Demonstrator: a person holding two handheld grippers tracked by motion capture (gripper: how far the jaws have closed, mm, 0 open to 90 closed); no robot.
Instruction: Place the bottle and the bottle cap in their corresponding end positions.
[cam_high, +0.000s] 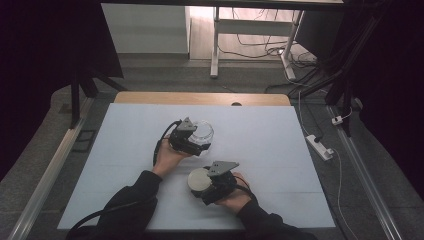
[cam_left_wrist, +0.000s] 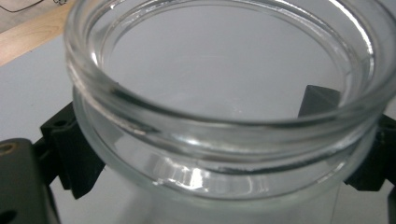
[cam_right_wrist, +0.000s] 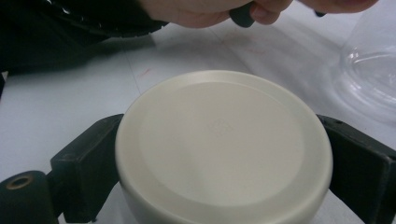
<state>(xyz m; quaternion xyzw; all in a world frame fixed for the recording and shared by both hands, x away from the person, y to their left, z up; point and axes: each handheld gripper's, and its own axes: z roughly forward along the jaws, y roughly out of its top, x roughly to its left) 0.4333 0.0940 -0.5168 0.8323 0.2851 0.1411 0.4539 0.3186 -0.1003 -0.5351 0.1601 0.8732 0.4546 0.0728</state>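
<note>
Jaws of left gripper (cam_high: 200, 145) clamp glass jar (cam_left_wrist: 224, 107) below rim, mouth open, mid-table. Right gripper (cam_high: 202, 186) jaws pinch cream lid (cam_right_wrist: 224, 144) by edges, near jar; prob. jar steadied w/ lid off for capping/uncapping.

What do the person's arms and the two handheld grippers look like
Both forearms wear dark long sleeves. The left gripper and right gripper are black and blocky, each topped by a grey three-cornered plate. Their jaws are chunky and matte black. A black cable trails from the left one.
</note>
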